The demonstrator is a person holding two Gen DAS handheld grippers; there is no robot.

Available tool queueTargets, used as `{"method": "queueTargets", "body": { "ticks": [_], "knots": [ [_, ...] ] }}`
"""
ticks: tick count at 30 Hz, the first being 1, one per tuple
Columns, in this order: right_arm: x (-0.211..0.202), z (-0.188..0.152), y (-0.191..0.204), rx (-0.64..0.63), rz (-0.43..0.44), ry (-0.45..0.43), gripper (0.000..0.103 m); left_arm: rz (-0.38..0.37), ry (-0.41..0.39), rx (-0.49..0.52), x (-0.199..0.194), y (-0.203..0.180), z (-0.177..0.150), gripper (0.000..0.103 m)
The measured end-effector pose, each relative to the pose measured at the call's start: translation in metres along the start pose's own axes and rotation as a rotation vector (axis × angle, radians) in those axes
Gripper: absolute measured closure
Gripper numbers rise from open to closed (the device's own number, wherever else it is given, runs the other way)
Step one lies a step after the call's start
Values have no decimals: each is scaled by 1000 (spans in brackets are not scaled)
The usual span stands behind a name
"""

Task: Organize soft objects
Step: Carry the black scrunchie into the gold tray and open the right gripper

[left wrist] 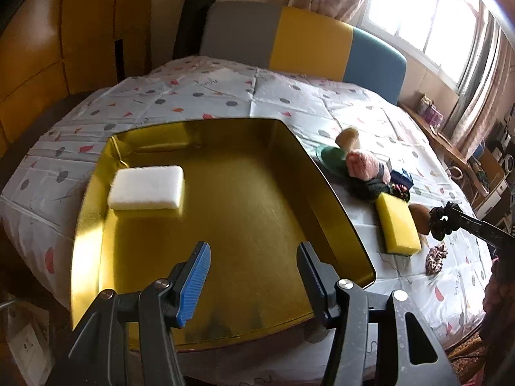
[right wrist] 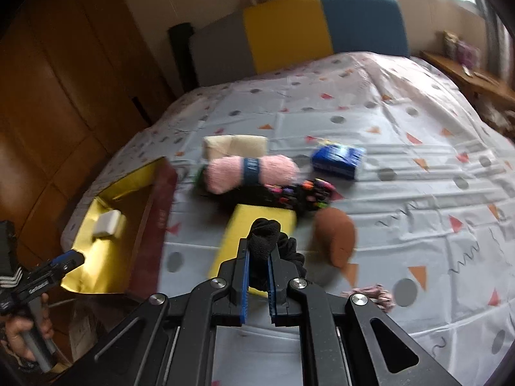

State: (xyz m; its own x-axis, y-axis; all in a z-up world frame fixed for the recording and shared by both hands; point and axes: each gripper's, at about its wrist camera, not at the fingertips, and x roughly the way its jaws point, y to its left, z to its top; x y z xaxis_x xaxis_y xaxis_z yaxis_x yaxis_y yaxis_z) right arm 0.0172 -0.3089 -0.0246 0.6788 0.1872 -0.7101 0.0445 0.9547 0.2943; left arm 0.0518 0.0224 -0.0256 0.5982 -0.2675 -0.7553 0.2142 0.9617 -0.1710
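Note:
A gold tray (left wrist: pixel 331 189) lies on the patterned tablecloth and holds a white sponge (left wrist: pixel 146 187); both show in the right wrist view, the tray (right wrist: pixel 106 270) and the sponge (right wrist: pixel 107 223). My left gripper (left wrist: pixel 254 276) is open and empty over the tray's near end. My right gripper (right wrist: pixel 259 251) is shut on a black scrunchie (right wrist: pixel 265 236), held above a yellow sponge (right wrist: pixel 254 222). The scrunchie also shows in the left wrist view (left wrist: pixel 442 220) beside the yellow sponge (left wrist: pixel 399 225).
Right of the tray lie a pink yarn roll (right wrist: pixel 251 172), a dark multicoloured fabric (right wrist: pixel 296 194), a brown pad (right wrist: pixel 336 236), a blue packet (right wrist: pixel 338 157), a beige block (right wrist: pixel 235 144) and a patterned scrunchie (left wrist: pixel 436 257). A colourful headboard (left wrist: pixel 309 46) stands behind.

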Motion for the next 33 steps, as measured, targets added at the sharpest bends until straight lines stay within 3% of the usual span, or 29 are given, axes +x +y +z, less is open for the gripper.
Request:
{"method": "queueTargets", "body": {
  "ticks": [6, 14, 19, 24, 26, 28, 30, 33],
  "knots": [
    [11, 6, 67, -121, 75, 21, 94, 30, -13, -40, -8, 19, -2, 47],
    [60, 13, 157, -245, 178, 108, 94, 58, -27, -93, -19, 45, -5, 47],
    [112, 36, 209, -299, 197, 175, 94, 75, -43, -113, -27, 57, -8, 47],
    [161, 54, 248, -327, 163, 210, 93, 90, -47, -134, -30, 68, -12, 47],
    [177, 60, 261, -323, 157, 210, 89, 91, -40, -141, -29, 72, -14, 47],
    [189, 65, 270, -331, 129, 208, 64, 92, -38, -144, -29, 74, -15, 47],
    [195, 69, 278, -348, 112, 194, 51, 96, -40, -152, -30, 78, -16, 47],
    [190, 71, 283, -355, 122, 175, 46, 102, -42, -164, -29, 82, -18, 47]
  ]
}}
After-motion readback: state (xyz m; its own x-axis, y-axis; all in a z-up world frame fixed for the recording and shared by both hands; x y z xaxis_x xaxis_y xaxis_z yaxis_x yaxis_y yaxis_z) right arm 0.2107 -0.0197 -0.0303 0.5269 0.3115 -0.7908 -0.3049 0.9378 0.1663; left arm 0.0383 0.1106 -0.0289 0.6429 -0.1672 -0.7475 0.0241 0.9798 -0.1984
